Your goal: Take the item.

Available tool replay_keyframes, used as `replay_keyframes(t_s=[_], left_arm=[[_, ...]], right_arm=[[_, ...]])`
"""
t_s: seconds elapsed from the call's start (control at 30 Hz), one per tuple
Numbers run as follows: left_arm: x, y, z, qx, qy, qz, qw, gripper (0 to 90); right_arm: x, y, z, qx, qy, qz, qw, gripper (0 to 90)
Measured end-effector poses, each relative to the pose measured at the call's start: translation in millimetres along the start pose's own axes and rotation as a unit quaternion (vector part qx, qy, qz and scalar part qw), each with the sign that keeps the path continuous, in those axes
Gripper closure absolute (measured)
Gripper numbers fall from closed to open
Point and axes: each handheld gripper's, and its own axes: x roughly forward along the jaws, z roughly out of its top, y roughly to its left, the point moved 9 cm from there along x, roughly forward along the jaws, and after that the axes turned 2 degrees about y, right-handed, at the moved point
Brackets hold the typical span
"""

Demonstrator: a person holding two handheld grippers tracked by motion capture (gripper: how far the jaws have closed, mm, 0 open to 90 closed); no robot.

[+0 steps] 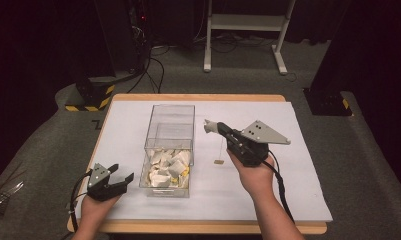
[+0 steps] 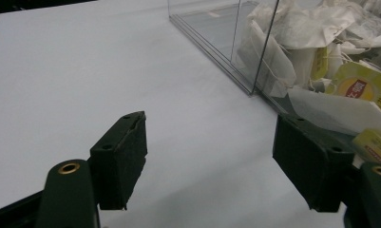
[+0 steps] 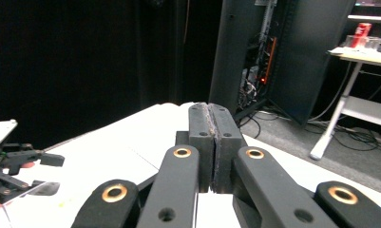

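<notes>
One tea bag (image 1: 209,126) is clenched by the right gripper (image 1: 208,127), lifted beside the clear box (image 1: 171,131). Many bags remain inside, near the released left gripper (image 1: 122,173).

I see the clear plastic box (image 1: 170,145) standing mid-counter (image 1: 298,200), its tall walls blocking any sideways pass between my two sides; only its open top gives a way in, and its near half is heaped with tea bags (image 1: 169,167). My left gripper (image 1: 119,175) sits just beside the box's near-left corner, fingers (image 2: 124,161) spread, with bare counter to its left and ahead. Right of the box the counter lies bare except for a small tag (image 1: 218,162) hanging on its string beneath my right gripper (image 1: 207,127), held above the surface.
</notes>
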Motion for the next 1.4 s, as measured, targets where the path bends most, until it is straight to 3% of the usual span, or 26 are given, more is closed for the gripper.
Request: replay_keyframes(t_s=[0.63,1.4], left_arm=[[0.3,-0.3,0.1,0.003,0.000,0.001,1.0000,27.6],[0.2,-0.3,-0.1,0.002,0.001,-0.001,1.0000,27.6]], right_arm=[[-2.1,-40.5,-0.4,0.015,0.012,-0.041,0.9990,89.1],[0.8,-89.6,6.0,0.020,0.021,-0.092,0.9953,89.1]])
